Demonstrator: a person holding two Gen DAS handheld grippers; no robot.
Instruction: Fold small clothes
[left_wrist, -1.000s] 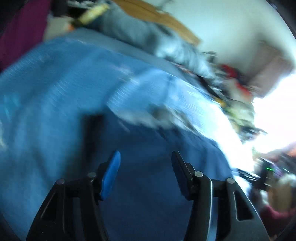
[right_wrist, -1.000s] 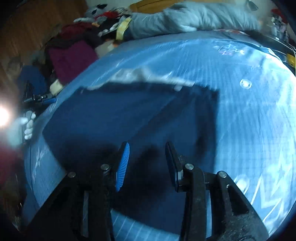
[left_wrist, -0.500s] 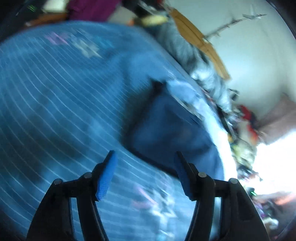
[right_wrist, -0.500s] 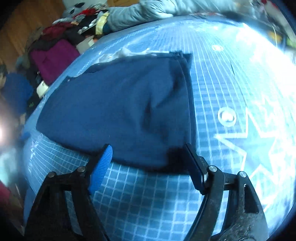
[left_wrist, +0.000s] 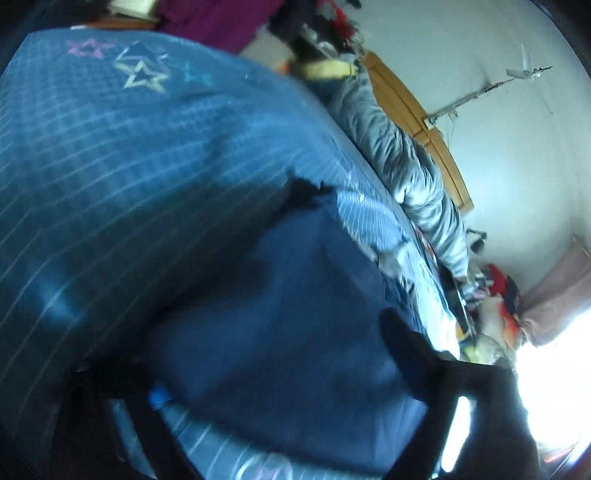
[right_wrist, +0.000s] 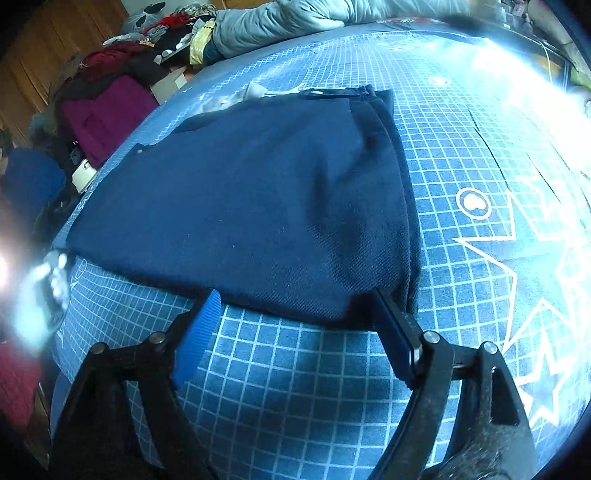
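Presently, the navy garment (right_wrist: 258, 199) lies folded on the blue grid bedspread (right_wrist: 461, 140); right gripper (right_wrist: 295, 314) spread at its near edge; left gripper (left_wrist: 273, 373) spread, blurred.

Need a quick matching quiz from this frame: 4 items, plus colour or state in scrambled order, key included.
Things:
1. garment
2. bedsheet
3. duvet
4. right gripper

Descriptions:
A. pale grey, bunched at the far end
B. open, fingers at the near hem
C. navy, lying flat
D. blue with a white grid and stars

Pairs: 1-C, 2-D, 3-A, 4-B
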